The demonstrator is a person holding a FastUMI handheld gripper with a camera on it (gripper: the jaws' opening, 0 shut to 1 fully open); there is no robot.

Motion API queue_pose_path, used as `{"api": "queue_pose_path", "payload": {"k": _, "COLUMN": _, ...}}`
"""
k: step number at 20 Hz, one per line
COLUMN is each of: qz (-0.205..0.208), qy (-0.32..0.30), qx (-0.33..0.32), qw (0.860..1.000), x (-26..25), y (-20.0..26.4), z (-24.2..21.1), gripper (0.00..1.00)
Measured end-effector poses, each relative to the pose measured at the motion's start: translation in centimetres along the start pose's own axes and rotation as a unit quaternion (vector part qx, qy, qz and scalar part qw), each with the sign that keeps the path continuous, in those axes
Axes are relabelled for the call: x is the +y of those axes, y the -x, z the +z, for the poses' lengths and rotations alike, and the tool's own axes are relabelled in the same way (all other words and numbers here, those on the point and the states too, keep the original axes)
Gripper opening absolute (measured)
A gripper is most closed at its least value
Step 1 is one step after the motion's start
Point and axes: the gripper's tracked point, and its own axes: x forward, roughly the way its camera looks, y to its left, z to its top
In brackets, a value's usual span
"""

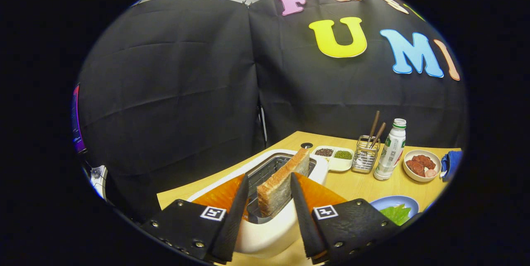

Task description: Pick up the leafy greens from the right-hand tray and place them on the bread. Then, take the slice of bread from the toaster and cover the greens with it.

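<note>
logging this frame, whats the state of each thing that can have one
gripper: open, fingers either side of the bread, not pressing
toasted bread slice: upright in the slot
white toaster: holds the slice
blue plate: greens on it
white-capped bottle: upright, capped

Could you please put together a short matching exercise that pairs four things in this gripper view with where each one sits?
Things:
1. slice of bread
2. wooden sticks
3. leafy greens
4. reddish food

Places:
A. on the blue plate, beside one finger
B. in the white bowl past the bottle
C. standing in the toaster slot, between the open fingers of the gripper
D. upright in the wire holder

Pairs: 1-C, 2-D, 3-A, 4-B
</note>
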Motion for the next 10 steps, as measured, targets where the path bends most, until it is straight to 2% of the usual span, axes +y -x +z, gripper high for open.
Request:
{"api": "queue_pose_path", "payload": {"k": 1, "qz": -0.003, "qy": 0.001, "qx": 0.0, "qw": 1.0, "x": -0.15, "y": -0.01, "z": 0.0, "gripper": 0.57}}
{"api": "queue_pose_path", "payload": {"k": 2, "qz": -0.001, "qy": 0.001, "qx": -0.002, "qw": 1.0, "x": 0.01, "y": -0.09, "z": 0.06, "gripper": 0.44}}
{"api": "queue_pose_path", "payload": {"k": 8, "qz": 0.001, "qy": 0.024, "qx": -0.005, "qw": 1.0, "x": 0.23, "y": 0.04, "z": -0.24, "gripper": 0.43}}
{"api": "queue_pose_path", "payload": {"k": 9, "qz": -0.015, "qy": 0.018, "qx": -0.008, "qw": 1.0, "x": -0.47, "y": 0.08, "z": -0.06, "gripper": 0.43}}
{"api": "queue_pose_path", "payload": {"k": 10, "qz": -0.008, "qy": 0.002, "qx": -0.013, "qw": 1.0, "x": -0.08, "y": 0.57, "z": -0.18, "gripper": 0.27}}
